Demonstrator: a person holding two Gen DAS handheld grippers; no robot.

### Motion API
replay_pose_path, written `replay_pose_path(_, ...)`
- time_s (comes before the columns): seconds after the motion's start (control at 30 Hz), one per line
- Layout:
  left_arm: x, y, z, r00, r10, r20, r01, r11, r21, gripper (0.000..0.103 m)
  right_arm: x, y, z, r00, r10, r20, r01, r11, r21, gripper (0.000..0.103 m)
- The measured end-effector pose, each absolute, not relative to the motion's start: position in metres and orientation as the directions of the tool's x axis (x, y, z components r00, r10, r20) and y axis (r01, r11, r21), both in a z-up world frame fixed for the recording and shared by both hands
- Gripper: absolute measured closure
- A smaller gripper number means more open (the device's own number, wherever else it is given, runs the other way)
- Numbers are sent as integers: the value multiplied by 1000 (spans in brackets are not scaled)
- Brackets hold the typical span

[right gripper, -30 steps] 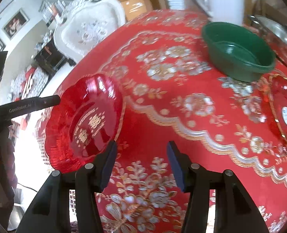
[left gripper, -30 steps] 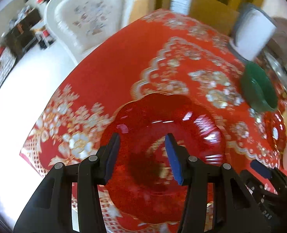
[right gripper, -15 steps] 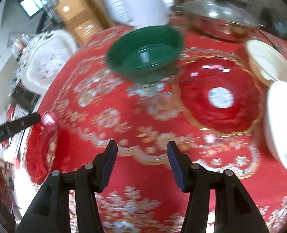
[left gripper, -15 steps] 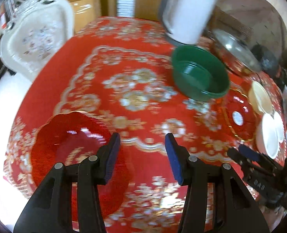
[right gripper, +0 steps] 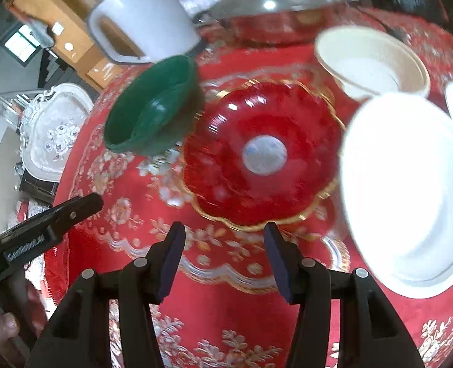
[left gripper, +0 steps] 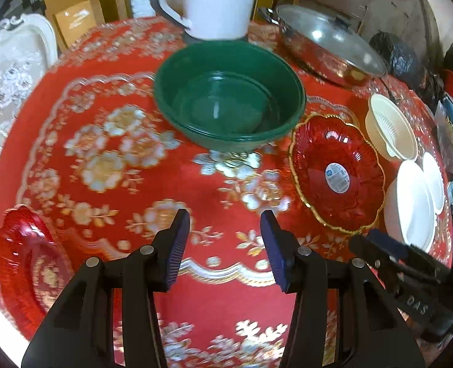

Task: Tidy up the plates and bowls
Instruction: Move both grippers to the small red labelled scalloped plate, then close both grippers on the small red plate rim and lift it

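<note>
The desk [left gripper: 128,70], under a red floral cloth, now carries the scalloped red plate [left gripper: 24,263] at near left, released. Both grippers, left [left gripper: 225,243] and right [right gripper: 223,254], jaws wide and empty, have swung toward the gold-rimmed red plate [right gripper: 260,153], the probable next pick.

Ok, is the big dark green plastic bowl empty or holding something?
Empty: the green plastic bowl shows only bare ridged bottom in the left wrist view.

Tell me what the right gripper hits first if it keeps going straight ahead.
Most likely the gold-rimmed red plate: it lies directly ahead of the open right gripper, with only tablecloth between. Depth is uncertain in this blurred fisheye view.
</note>
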State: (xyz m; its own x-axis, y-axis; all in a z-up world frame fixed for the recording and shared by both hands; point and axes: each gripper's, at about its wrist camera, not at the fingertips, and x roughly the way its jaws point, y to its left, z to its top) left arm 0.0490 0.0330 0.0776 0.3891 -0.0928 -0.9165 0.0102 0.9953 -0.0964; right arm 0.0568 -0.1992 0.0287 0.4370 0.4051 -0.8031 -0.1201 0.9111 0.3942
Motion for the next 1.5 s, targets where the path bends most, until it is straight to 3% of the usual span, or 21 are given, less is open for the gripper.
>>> replay_pose_path(0.2,63,13,65,372,-117,-921,10,992,-122,55,60,-239,19,455,348,-820,-27,926,377,50)
replay_pose_path(0.4,71,-7,61,366,-143,-919,22,989,-145,55,80,-272,10,450,387,-805,68,884,463,49)
replay_pose_path(0.57,71,-12,56,360,-136,-923,17,990,-139,55,70,-260,24,458,461,-760,-1,856,518,48)
replay_pose_path(0.8,78,-17,41,348,-143,-927,14,989,-148,55,81,-256,10,496,391,-775,25,886,463,48)
replay_pose_path(1.1,93,-34,31,340,-137,-930,16,990,-140,55,91,-253,5,597,341,-726,29,895,445,48)
replay_pose_path(1.5,109,-52,18,334,-111,-936,75,993,-91,55,107,-247,4,625,351,-697,-44,907,418,51)
